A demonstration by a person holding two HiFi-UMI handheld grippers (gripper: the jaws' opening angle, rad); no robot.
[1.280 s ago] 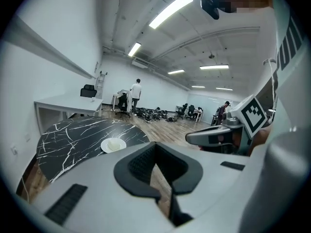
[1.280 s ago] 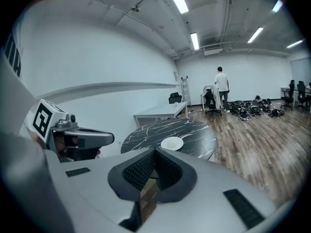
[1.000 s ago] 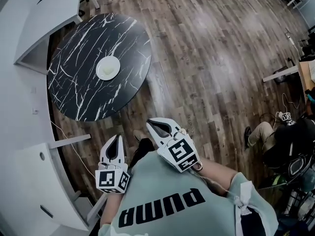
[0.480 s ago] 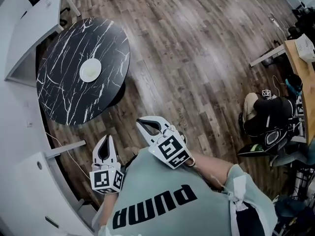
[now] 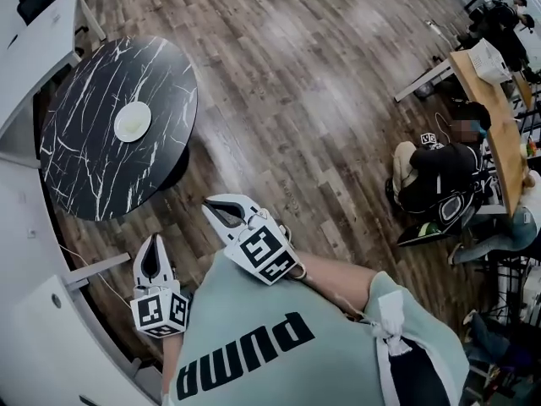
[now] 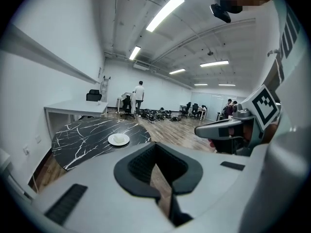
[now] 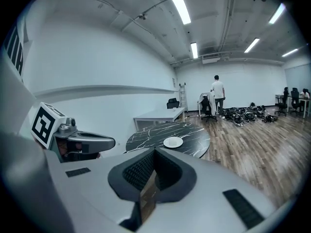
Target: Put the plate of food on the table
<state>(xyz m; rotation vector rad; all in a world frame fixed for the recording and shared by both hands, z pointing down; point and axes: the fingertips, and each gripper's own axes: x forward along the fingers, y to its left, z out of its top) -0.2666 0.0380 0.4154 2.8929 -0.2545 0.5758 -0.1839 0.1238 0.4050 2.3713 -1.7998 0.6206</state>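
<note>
A white plate of food (image 5: 133,122) rests near the middle of a round black marble table (image 5: 89,172) at the upper left of the head view. Both grippers are held close to my chest, well short of the table. My left gripper (image 5: 153,238) is shut with nothing in it, and its tips point toward the table. My right gripper (image 5: 210,203) is also shut and holds nothing. The left gripper view has the plate (image 6: 118,139) on the table (image 6: 82,137) beyond the left gripper (image 6: 155,147). The right gripper view has the plate (image 7: 173,141) beyond the right gripper (image 7: 154,150).
White desks and a counter (image 5: 38,28) line the left wall behind the table. A person (image 5: 433,176) sits on the wood floor at the right beside a wooden table (image 5: 489,117). Another person (image 7: 217,95) stands far off by desks.
In the head view the table and plate have slid left and shrunk a little, and more of the room's right side shows. Both grippers shifted left in frame and stayed shut.
</note>
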